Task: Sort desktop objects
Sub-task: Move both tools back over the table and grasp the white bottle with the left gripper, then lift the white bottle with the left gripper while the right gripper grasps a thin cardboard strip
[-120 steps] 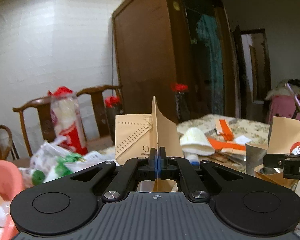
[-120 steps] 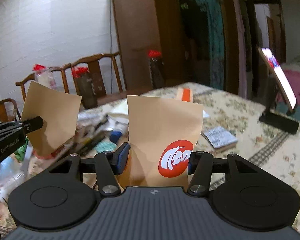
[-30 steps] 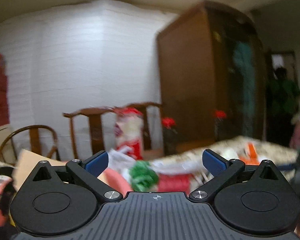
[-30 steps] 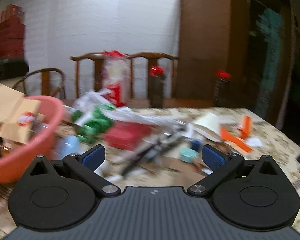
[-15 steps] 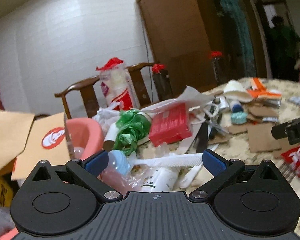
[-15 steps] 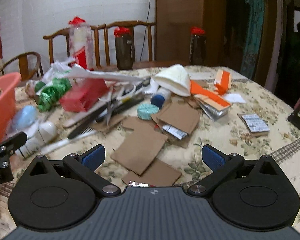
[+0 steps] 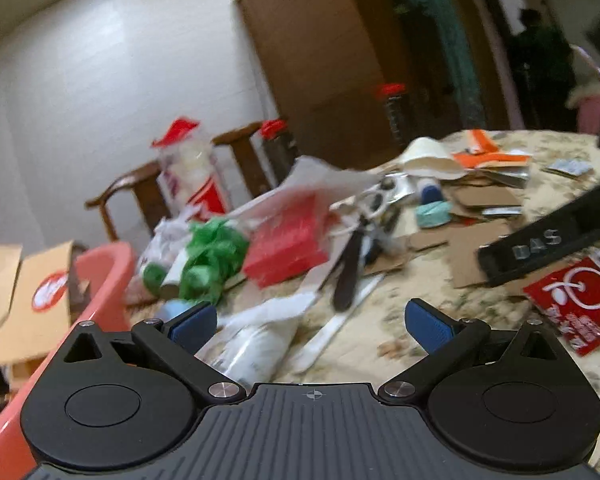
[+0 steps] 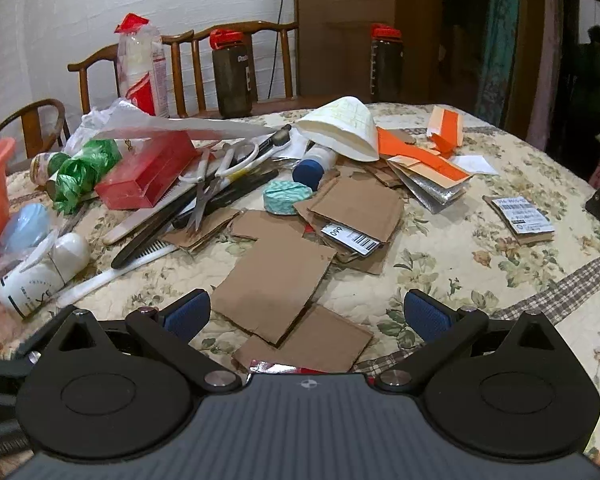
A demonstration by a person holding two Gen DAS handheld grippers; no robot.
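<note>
1. Your right gripper [image 8: 306, 314] is wide apart and holds nothing. It hangs low over the near edge of the desk [image 8: 480, 264], pointing toward the far edge.

2. The thing to take next is probably the flat brown card [image 8: 274, 280]. It lies right in front of your right gripper, between the two blue pads [image 8: 424, 314] and a little past them. More brown card pieces [image 8: 356, 208] lie just behind it, touching it, toward the middle of the desk.

3. The card lies flat on the cloth. Its long side runs away from you, leaning a bit to the right. One corner points back at you, near your right gripper.

4. Your left gripper [image 7: 308, 326] is wide apart too, and it holds nothing. It sits near the left edge of the desk, next to the pink tub [image 7: 108, 280]. Brown paper bags [image 7: 40, 304] already stick up out of that tub.

5. Right in front of your left gripper is a white bottle [image 7: 248, 344] lying on its side. This view is blurry, so small things are hard to tell.

6. Your right gripper [image 7: 548, 236] shows in the left view too, off to the right side. It is nearer to the card than your left one is.

7. So the card is a job for your right hand, I think. A flat card is hard to pinch, so go for the raised near corner.
</note>
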